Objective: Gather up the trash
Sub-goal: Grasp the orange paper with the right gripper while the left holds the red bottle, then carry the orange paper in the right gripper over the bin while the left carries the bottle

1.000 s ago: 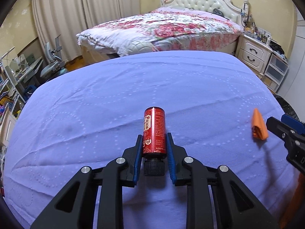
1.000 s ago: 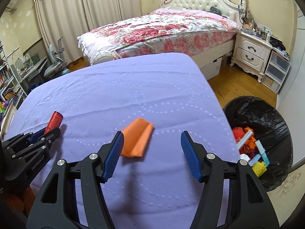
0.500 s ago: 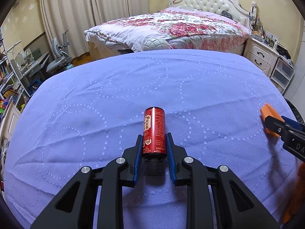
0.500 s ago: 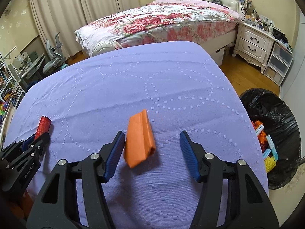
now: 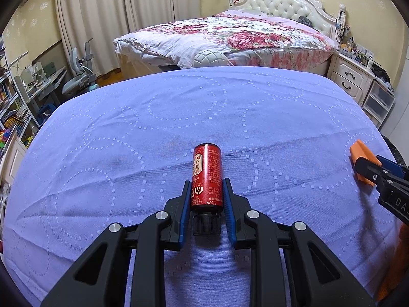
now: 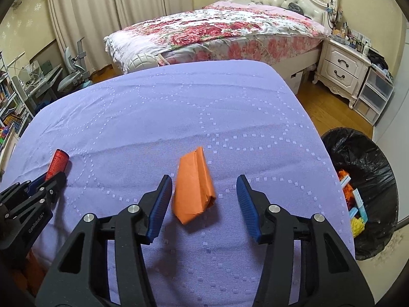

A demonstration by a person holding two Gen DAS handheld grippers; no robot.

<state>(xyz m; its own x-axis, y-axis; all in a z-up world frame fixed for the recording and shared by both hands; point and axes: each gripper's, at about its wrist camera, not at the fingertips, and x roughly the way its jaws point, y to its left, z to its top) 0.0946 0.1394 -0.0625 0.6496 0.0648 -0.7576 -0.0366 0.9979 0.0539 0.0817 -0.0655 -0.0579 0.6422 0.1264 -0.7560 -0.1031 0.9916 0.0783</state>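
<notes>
Left gripper (image 5: 206,199) is clamping the red can (image 5: 206,177) right now, blue pads pressing on both sides of its lower body, just above the black cap (image 5: 206,224). The can is lying lengthwise along the fingers, its far end pointing toward the bed (image 5: 230,35), low over the purple cloth (image 5: 127,140); whether it is touching the cloth, I cannot tell.

Over on the right, the right gripper (image 6: 202,202) is sitting wide apart, jaws spread around the orange packet (image 6: 194,192). The packet is lying flat on the cloth between the two pads, nearer the left pad, with a clear gap to the right pad. Nothing is gripping it. From the left camera the same packet is peeking out at the far right edge, partly hidden behind the right gripper's dark fingers.

From the right camera, the can is showing at the left, sticking out of the left gripper's tips, well apart from the packet.

The bin (image 6: 363,153) is standing on the floor just off the cloth's right edge, lined with a black bag, and bright scraps are already sitting inside it: orange, yellow, a pale blue strip. A white nightstand (image 6: 342,69) is standing beyond it, beside the flowered bed.
</notes>
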